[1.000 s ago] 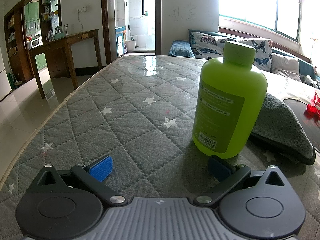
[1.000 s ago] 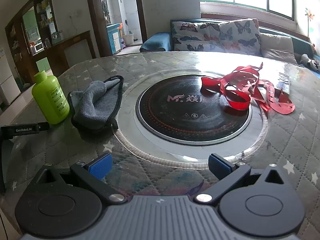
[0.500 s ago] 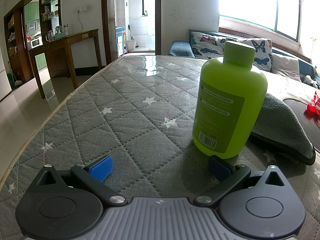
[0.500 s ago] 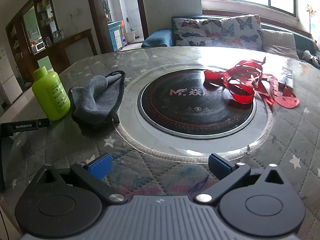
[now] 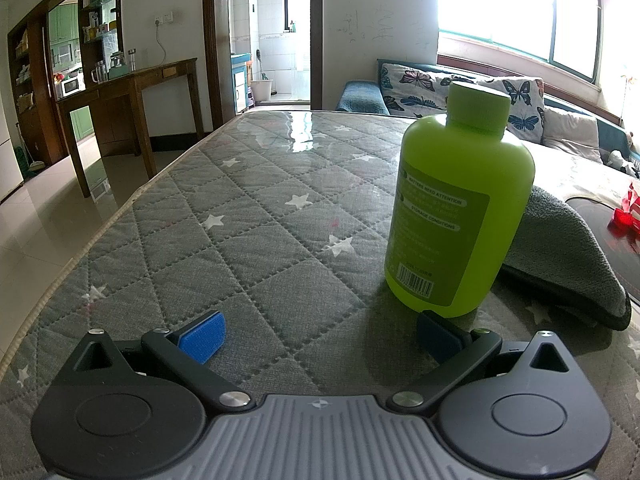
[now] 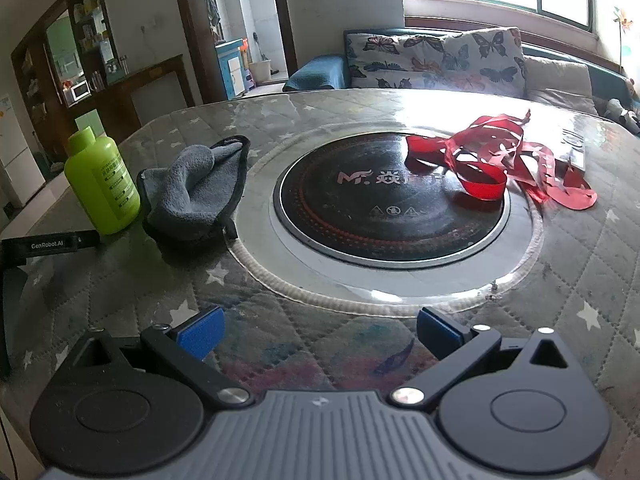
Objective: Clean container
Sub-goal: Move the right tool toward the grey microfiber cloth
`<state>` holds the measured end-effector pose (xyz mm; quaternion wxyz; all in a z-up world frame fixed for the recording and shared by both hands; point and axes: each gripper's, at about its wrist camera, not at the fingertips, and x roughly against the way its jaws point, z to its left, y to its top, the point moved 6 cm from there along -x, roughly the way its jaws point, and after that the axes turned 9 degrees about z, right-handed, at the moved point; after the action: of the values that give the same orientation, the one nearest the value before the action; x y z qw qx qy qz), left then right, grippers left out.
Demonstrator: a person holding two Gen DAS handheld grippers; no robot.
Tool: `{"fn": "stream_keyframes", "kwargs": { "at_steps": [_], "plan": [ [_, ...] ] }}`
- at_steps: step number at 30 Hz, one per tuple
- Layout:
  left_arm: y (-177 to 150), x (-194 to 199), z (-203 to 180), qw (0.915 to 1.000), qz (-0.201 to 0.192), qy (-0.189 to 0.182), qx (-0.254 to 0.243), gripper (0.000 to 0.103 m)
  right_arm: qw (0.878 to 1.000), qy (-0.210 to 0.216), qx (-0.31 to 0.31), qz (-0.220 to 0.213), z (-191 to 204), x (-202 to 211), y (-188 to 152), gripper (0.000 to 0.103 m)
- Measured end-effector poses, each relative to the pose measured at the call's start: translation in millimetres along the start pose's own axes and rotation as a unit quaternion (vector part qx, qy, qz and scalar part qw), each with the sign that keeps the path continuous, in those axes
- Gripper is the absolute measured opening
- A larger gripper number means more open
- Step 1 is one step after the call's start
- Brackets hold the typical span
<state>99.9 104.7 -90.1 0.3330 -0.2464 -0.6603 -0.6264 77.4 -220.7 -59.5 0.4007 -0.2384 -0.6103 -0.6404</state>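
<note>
Left wrist view: left gripper (image 5: 320,334) fingers spread wide, empty; upright green bottle (image 5: 460,216) stands just ahead of right finger, w/ grey cloth (image 5: 568,248) behind. Right gripper (image 6: 320,330) also spread, farther off.

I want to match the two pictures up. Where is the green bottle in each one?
Left wrist view: the green bottle stands big and upright right of centre, just beyond the left gripper, whose fingers are open.
Right wrist view: the same bottle is small, at the far left, well away from the open right gripper.
Shared landmark: the grey cloth lies right beside the bottle in both.
</note>
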Motion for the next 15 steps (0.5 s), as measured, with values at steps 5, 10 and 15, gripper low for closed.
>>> {"fn": "stream_keyframes", "kwargs": {
  "at_steps": [5, 10, 15],
  "plan": [
    [-0.2, 0.0, 0.1, 1.0000, 0.000, 0.000, 0.000, 0.103, 1.000, -0.002, 0.003, 0.000, 1.6, 0.0, 0.6, 0.103],
    [-0.2, 0.1, 0.1, 1.0000, 0.000, 0.000, 0.000, 0.103, 1.000, -0.001, 0.007, 0.000, 3.8, 0.4, 1.7, 0.103],
    [-0.1, 0.1, 0.0, 1.0000, 0.000, 0.000, 0.000, 0.103, 1.000, 0.000, 0.006, -0.001, 4.6, -0.7, 2.9, 0.103]
  ]
}}
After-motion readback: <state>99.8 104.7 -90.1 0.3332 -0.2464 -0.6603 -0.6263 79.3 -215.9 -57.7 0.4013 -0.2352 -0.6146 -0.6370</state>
